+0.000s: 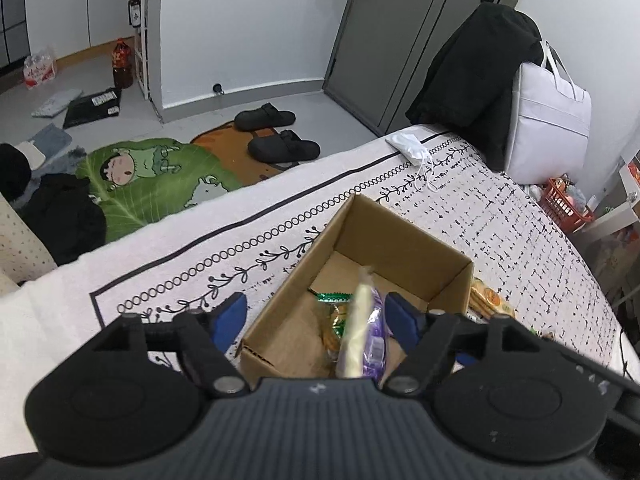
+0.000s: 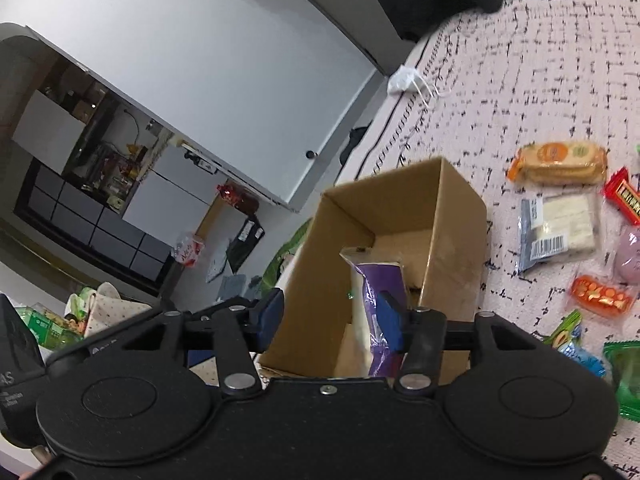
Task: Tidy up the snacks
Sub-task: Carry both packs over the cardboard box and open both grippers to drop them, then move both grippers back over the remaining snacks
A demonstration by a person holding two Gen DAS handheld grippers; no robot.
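An open cardboard box stands on the patterned cloth; it also shows in the right wrist view. A purple-and-cream snack packet stands upright in the box, also seen in the right wrist view. A green-wrapped cookie pack lies on the box floor. My left gripper is open above the box, its blue pads either side of the packet and apart from it. My right gripper is open over the box, its right pad close to the packet.
Loose snacks lie on the cloth right of the box: a cracker pack, a white wafer pack, a red bar, an orange packet, green packets. A white mask lies near the far edge. Slippers are on the floor.
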